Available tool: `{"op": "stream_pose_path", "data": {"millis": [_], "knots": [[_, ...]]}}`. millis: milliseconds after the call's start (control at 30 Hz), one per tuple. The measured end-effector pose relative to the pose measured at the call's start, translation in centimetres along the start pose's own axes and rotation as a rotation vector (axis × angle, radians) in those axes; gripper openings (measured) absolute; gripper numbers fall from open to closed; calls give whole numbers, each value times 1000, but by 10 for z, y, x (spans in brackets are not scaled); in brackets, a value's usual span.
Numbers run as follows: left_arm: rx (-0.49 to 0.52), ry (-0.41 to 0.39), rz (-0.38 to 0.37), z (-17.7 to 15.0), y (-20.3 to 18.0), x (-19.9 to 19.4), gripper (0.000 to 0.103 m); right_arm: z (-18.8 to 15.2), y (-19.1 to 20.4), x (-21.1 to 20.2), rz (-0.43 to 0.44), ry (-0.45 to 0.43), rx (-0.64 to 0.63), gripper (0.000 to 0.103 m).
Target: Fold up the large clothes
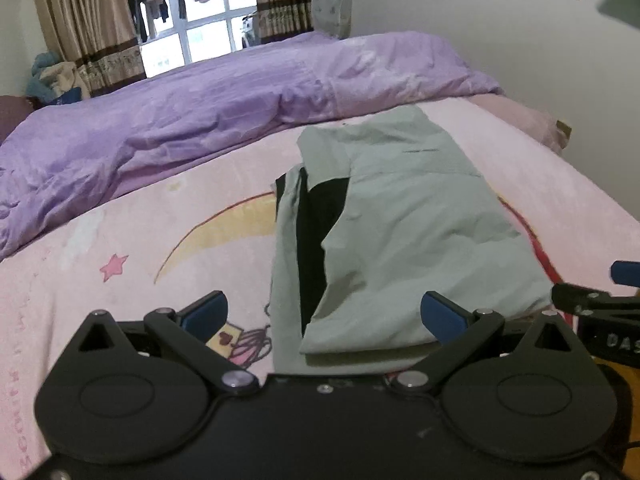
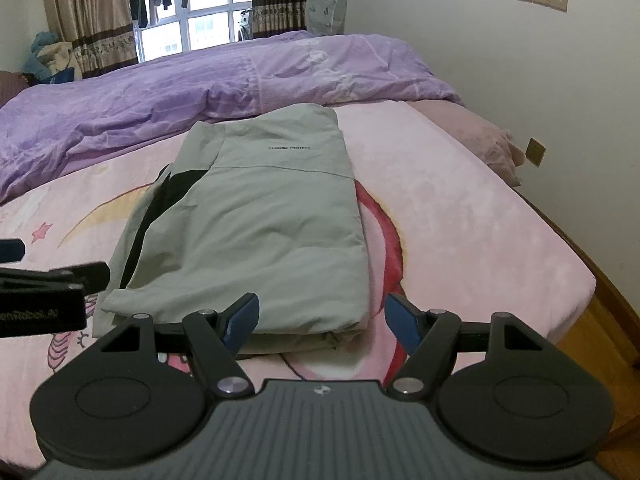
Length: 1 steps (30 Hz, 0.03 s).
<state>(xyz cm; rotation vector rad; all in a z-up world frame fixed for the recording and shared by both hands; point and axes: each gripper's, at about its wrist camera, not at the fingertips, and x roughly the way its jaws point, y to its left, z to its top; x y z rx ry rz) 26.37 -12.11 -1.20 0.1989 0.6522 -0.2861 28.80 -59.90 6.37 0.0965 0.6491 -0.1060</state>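
1. Nearest the cameras: left gripper (image 1: 325, 315) and right gripper (image 2: 320, 317), jaws wide, holding nothing.
2. Just beyond: folded grey-green jacket (image 2: 256, 224) flat on the pink bed sheet (image 2: 460, 216).
3. Farther: rumpled purple duvet (image 2: 192, 92), then curtained window (image 2: 192, 20).

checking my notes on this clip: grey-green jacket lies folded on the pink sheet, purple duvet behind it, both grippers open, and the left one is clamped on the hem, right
Not quite. The left gripper is not clamped on anything: the left wrist view shows its blue pads spread wide with the jacket hem lying loose between them. The rest holds: folded on the pink sheet, purple duvet behind, right gripper open too.
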Motion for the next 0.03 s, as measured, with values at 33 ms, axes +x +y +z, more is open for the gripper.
{"op": "stream_pose_path", "data": {"millis": [33], "knots": [[-7, 2, -9, 0, 1, 0, 103, -1, 0, 0, -1, 1, 0, 84]]}}
